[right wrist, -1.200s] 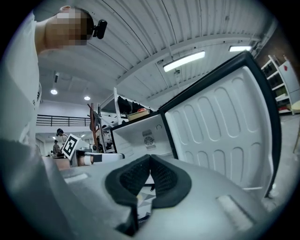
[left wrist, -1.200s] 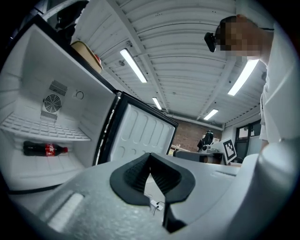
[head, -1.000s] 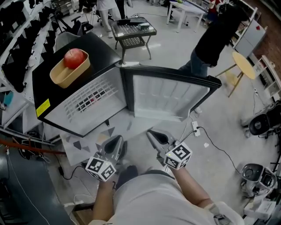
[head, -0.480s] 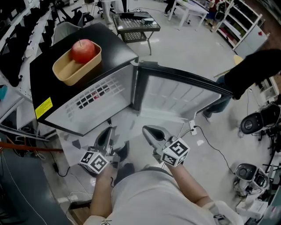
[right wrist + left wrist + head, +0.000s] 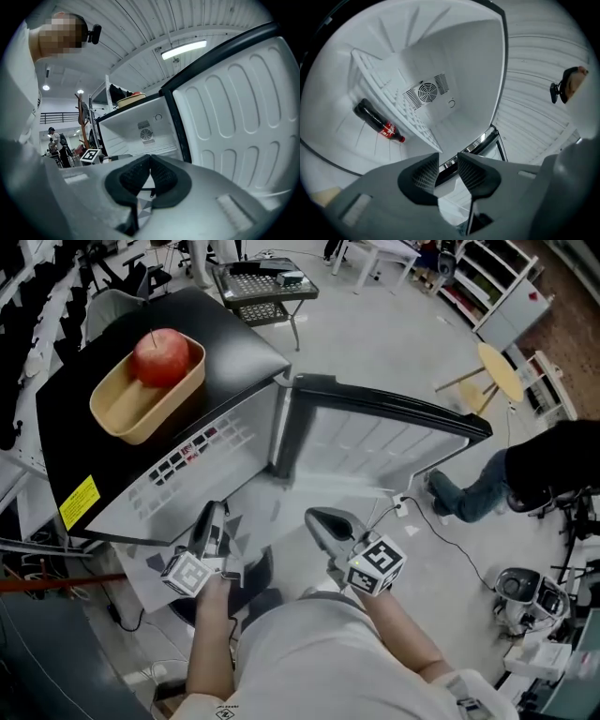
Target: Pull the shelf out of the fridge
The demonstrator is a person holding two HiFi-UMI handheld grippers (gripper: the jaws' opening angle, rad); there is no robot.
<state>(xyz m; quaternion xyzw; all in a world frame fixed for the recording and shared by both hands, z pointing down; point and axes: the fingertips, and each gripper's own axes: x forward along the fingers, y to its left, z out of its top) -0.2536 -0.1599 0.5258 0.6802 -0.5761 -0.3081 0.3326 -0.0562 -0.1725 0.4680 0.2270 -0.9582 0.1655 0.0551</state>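
aiming the left gripper (image 5: 447, 160), its empty jaws having just been opening, squarely at the front rim of the shelf (image 5: 390, 95) inside the fridge (image 5: 464, 56) seems best; right gripper (image 5: 150, 158) jaws clenched on nothing.

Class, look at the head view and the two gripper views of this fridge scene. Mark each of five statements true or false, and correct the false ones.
1. The fridge door is open. True.
2. The shelf has been pulled out of the fridge. False: it sits inside, not yet pulled out.
3. An apple lies in a tray on top of the fridge. True.
4. The left gripper is clamped on the shelf. False: its jaws stand apart, having just been opening, with nothing between them.
5. The bottle stands upright on the shelf. False: it lies on its side on the fridge floor, under the shelf.
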